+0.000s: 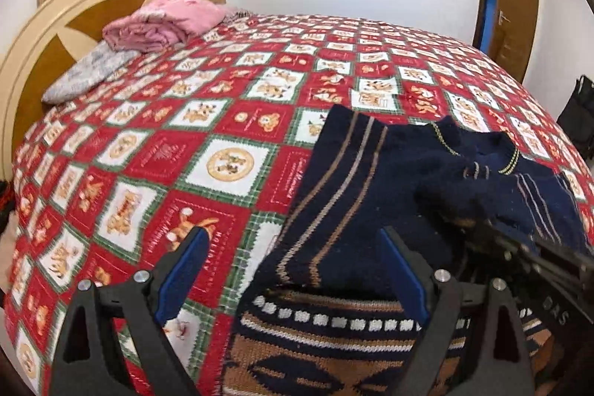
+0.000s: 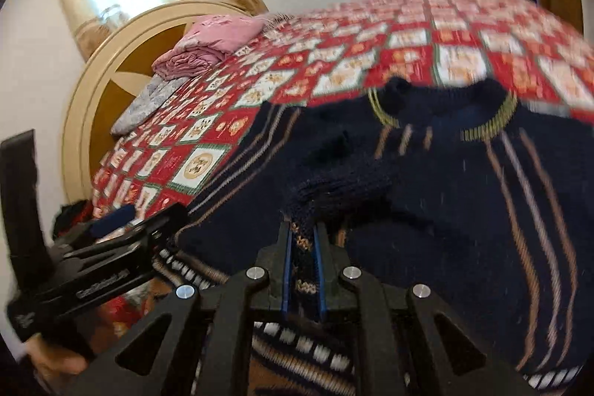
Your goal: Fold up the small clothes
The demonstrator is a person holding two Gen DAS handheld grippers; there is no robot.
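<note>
Lying crumpled on bed [image 1: 230, 106], near edge: navy sweater [image 1: 389, 166], tan stripes, patterned hem toward cameras, collar facing far side. Covering bed: red-and-white checked quilt [image 1: 156, 151]. Right gripper [image 2: 303, 240] nearly pressed together, pinching sweater fabric between blue pads [image 2: 285, 270], a fold bunched up just ahead of fingertips. Left gripper [image 1: 293, 247] spread wide, nothing between pads, right finger over sweater hem, left finger over quilt; touching or not, cannot tell. Seen in right wrist view at lower left, just beside sweater edge. Pink blanket [image 1: 163, 25] folded near headboard [image 1: 44, 36], grey pillow [image 1: 89, 69] just beside it, both well apart from sweater. Door [image 1: 516, 2] at far right.
</note>
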